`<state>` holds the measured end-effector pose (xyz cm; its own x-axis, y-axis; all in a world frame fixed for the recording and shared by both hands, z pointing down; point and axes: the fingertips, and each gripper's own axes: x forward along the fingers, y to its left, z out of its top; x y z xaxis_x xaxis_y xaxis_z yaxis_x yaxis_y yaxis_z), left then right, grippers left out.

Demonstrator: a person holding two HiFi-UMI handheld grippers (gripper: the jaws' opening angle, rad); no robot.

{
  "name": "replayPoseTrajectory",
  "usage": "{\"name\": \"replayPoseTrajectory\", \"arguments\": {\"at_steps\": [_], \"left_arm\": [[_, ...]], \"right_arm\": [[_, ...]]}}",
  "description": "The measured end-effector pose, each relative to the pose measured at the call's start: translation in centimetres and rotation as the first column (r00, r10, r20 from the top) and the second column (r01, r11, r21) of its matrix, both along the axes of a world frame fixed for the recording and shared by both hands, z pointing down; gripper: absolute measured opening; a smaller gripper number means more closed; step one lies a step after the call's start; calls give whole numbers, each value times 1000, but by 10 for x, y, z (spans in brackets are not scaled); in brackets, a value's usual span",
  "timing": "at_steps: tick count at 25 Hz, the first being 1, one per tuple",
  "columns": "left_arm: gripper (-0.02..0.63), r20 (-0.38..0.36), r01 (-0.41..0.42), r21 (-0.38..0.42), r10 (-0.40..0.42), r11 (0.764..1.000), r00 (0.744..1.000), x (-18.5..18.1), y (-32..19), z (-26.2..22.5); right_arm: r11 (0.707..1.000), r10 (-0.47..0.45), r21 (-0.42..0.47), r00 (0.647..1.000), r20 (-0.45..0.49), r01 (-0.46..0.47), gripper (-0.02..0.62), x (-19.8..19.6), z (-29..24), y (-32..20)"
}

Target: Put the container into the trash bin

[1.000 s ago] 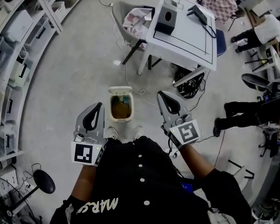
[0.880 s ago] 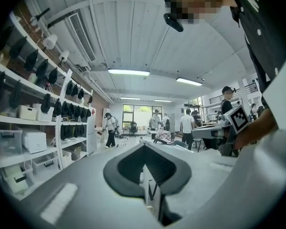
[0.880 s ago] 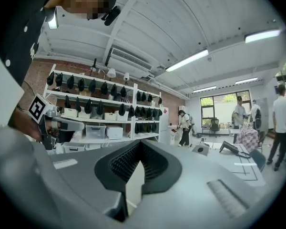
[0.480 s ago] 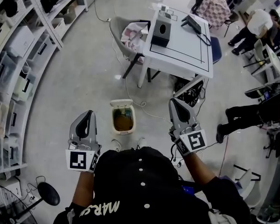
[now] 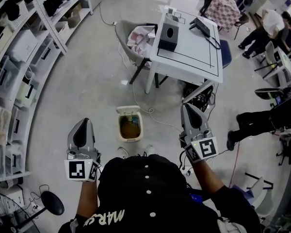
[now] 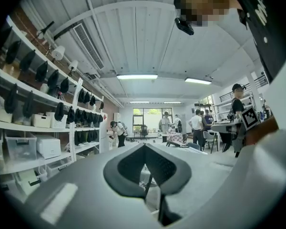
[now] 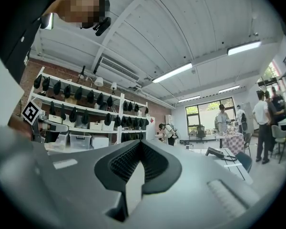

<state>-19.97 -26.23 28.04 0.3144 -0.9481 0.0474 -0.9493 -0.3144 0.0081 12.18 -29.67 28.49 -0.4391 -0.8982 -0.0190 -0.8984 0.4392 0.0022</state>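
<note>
The small beige trash bin stands on the floor just in front of the person's shoes, its lid up. Inside it are brownish contents and a pale item at the far edge; I cannot make out the container itself. My left gripper hovers left of the bin, jaws shut and empty. My right gripper hovers right of the bin, also shut with nothing in it. In the left gripper view the left gripper points level into the room. The right gripper does the same in its own view.
A white table with a black box stands beyond the bin. A grey chair with cloth is at its left. Shelving lines the left wall. Cables lie under the table. People sit at right.
Both grippers have moved outward, away from the bin on either side, and a little upward. Both stayed shut and empty.
</note>
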Motion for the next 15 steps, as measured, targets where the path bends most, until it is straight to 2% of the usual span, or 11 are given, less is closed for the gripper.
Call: {"name": "replayPoseTrajectory", "arguments": {"at_steps": [7, 15], "left_arm": [[2, 25, 65, 22, -66, 998, 998, -15, 4, -2], [2, 31, 53, 27, -54, 998, 998, -7, 6, 0]], "right_arm": [[1000, -16, 11, 1000, 6, 16, 25, -8, -5, -5], [1000, -24, -7, 1000, 10, 24, 25, -13, -4, -7]]}}
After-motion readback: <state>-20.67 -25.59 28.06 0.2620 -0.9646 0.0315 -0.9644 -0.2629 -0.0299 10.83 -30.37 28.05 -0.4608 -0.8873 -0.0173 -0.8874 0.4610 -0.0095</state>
